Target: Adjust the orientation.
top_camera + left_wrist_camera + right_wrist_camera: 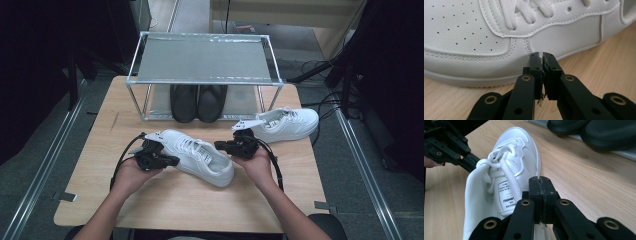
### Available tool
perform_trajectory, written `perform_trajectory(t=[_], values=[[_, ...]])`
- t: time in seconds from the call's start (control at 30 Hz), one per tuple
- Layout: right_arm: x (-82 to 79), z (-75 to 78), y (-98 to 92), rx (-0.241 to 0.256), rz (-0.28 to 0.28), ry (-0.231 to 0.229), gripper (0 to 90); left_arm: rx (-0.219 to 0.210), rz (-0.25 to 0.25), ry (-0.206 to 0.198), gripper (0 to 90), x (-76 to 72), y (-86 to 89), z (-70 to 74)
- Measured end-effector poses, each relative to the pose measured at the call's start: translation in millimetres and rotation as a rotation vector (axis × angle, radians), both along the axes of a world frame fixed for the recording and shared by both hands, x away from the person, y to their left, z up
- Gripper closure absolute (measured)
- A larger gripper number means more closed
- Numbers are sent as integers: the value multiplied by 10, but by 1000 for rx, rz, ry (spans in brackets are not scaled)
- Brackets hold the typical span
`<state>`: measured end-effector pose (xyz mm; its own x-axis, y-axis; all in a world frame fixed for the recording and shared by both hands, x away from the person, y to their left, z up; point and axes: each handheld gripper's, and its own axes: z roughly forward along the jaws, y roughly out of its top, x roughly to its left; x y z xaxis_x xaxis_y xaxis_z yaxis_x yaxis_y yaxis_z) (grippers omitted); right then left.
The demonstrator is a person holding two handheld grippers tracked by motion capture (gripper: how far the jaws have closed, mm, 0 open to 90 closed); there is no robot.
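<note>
Left gripper (pixel 542 56) pressing its closed jaws against the side of the near white sneaker (pixel 200 155), at the seam just above the sole; nothing clamped between them, jaws meeting on themselves. Right gripper (pixel 539 180) likewise closing jaw to jaw at the heel end, tips resting at the collar beside the tongue label; not possible to tell whether a thin edge of lining is being pinched. Bracketing the shoe from both ends this way, probably for steadying and turning it rather than lifting: sole lying flat on the wooden table (pixel 165 205), toe angled toward the person's left, far-left of centre. Both hands holding the tools low, forearms coming in from the near edge.

Farther right, second white sneaker (pixel 287 122) sitting apart on the table, untouched, near the rack's right leg. Beyond, metal shoe rack (pixel 202 60) standing at the far edge; pair of black shoes (pixel 197 102) occupying the lower shelf, side by side, toes outward. Top shelf bare, likely destination for the white pair.
</note>
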<state>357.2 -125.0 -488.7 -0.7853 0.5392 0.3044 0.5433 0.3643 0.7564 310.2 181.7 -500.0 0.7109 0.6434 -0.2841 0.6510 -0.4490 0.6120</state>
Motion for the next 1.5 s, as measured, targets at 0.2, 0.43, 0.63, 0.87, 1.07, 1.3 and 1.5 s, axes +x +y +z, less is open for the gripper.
perform_trajectory(t=[0.2, 0.43, 0.63, 0.87, 1.07, 1.3, 1.5], values=[[-61, -1, 12, -7, 4, -10, 899, -5, -4, 1, 870, 24, 10, -11], [-148, -3, 32, -13, 23, -22, 897, -13, 5, 2, 866, 60, 24, -21], [-221, -4, 52, -19, 37, -29, 900, -10, -2, 12, 878, 116, 40, -21], [-315, -21, 66, -3, 57, -16, 900, -14, 2, 15, 876, 188, 45, -20], [-390, -29, 92, 3, 71, -9, 890, -32, 8, 30, 878, 254, 62, -32], [-490, -34, 149, -1, 88, -11, 890, -20, 8, 20, 882, 306, 38, -21], [-542, -48, 195, 9, 103, -4, 879, -23, 17, 16, 866, 340, 41, -26]])
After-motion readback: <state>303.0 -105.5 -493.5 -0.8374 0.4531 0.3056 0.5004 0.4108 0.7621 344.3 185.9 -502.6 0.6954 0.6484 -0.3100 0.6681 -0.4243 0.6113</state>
